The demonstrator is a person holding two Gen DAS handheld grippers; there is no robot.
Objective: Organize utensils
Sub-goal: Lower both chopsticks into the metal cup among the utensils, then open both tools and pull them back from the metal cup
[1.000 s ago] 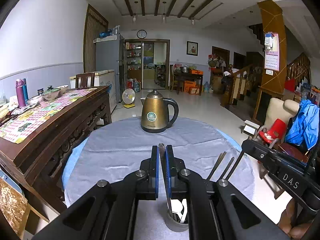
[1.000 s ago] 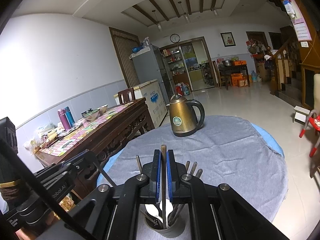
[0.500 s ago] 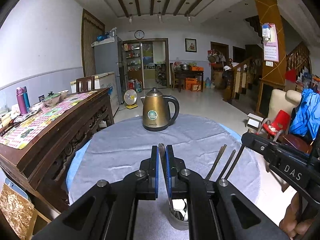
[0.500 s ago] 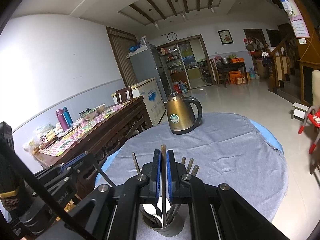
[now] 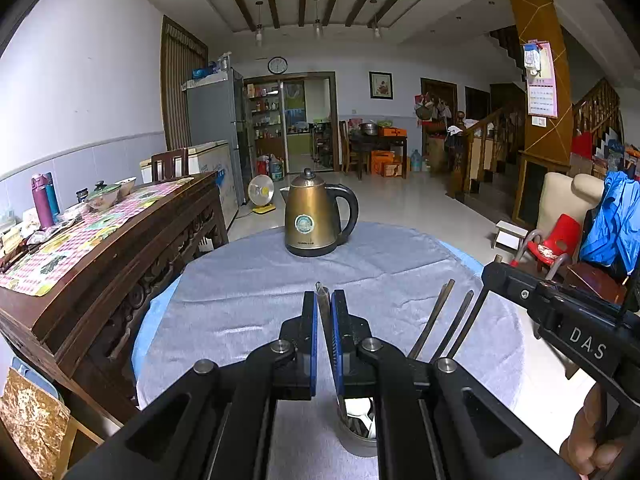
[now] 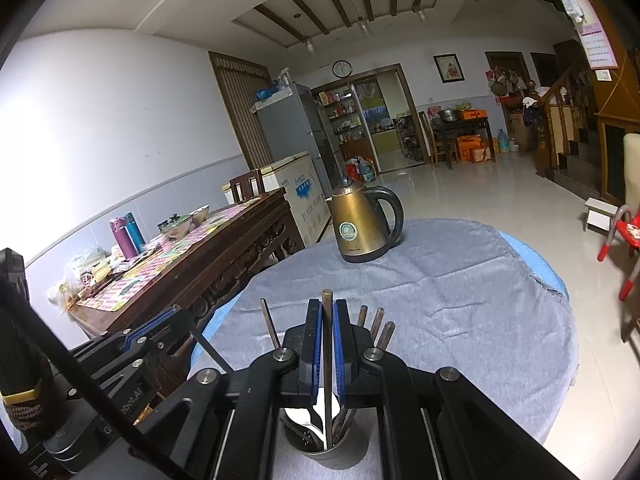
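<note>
Little has changed over the last second. In the left wrist view, the gold-coloured electric kettle with a black handle (image 5: pixel 316 216) has sunk slightly lower and more ceiling is seen, so the left hand-held gripper (image 5: pixel 324 316) has been tipped a little upward or drawn back. Its blue-padded jaws remain nearly shut on a thin metal utensil handle (image 5: pixel 322 304), whose lower end runs down into the small round metal utensil cup (image 5: pixel 356 438) directly beneath the jaws. The right hand-held gripper (image 6: pixel 327 320) is likewise kept narrow on a dark, slim, round-ended utensil handle (image 6: pixel 328 312), and the cup sits a touch lower in its view. It is judged that both pieces are at the point of being seated in the cup, with release not yet made.

The cup stands on the round worktop covered in grey cloth (image 5: pixel 248 300), just below and ahead of both hand-held grippers, well short of the kettle.

The right wrist view gives what the left one lacks: the open mouth of the cup (image 6: pixel 326 446), a white spoon bowl (image 6: pixel 300 414) inside it, and further handles rising on either side of the jaws. The left wrist view shows the cup only partly, between the linkage arms, but it shows two dark chopstick-like sticks (image 5: pixel 444 324) leaning out to the right, and the right hand-held gripper's body marked "DAS" (image 5: pixel 580 340) reaching in from that side.
</note>
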